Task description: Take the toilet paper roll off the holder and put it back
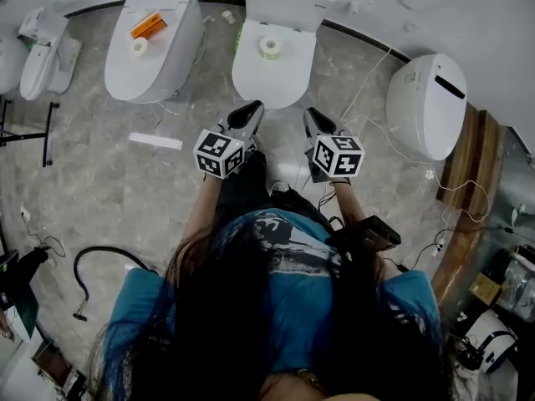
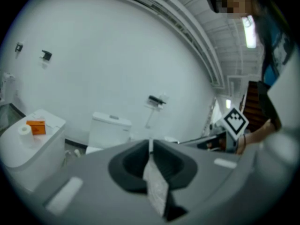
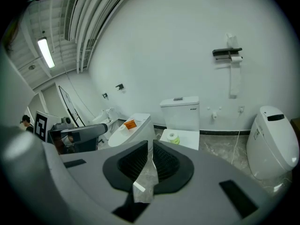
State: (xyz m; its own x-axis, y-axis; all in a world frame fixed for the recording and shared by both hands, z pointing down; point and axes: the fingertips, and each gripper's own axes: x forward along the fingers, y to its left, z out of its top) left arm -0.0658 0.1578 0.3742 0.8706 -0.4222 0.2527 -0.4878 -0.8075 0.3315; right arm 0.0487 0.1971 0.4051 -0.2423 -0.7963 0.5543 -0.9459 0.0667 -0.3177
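Note:
In the right gripper view a black holder (image 3: 227, 52) is fixed high on the white wall. The toilet paper roll (image 3: 236, 59) hangs under it, with a strip of paper trailing down. The left gripper view shows the same holder (image 2: 157, 100), small and far away. Both grippers are held out in front of the person's body, well short of the wall. My left gripper (image 1: 251, 109) (image 2: 150, 143) is shut with nothing in it. My right gripper (image 1: 313, 117) (image 3: 151, 144) is also shut and holds nothing. Another roll (image 1: 270, 47) (image 3: 174, 137), with green on it, lies on the middle toilet's lid.
Three toilets stand along the wall: left (image 1: 155, 44) with an orange box (image 1: 149, 25) and a small roll, middle (image 1: 276, 65), right (image 1: 428, 103). Cables (image 1: 368, 82) run over the marble floor, a black hose (image 1: 92, 261) lies at left, and wooden boards (image 1: 468, 190) lie at right.

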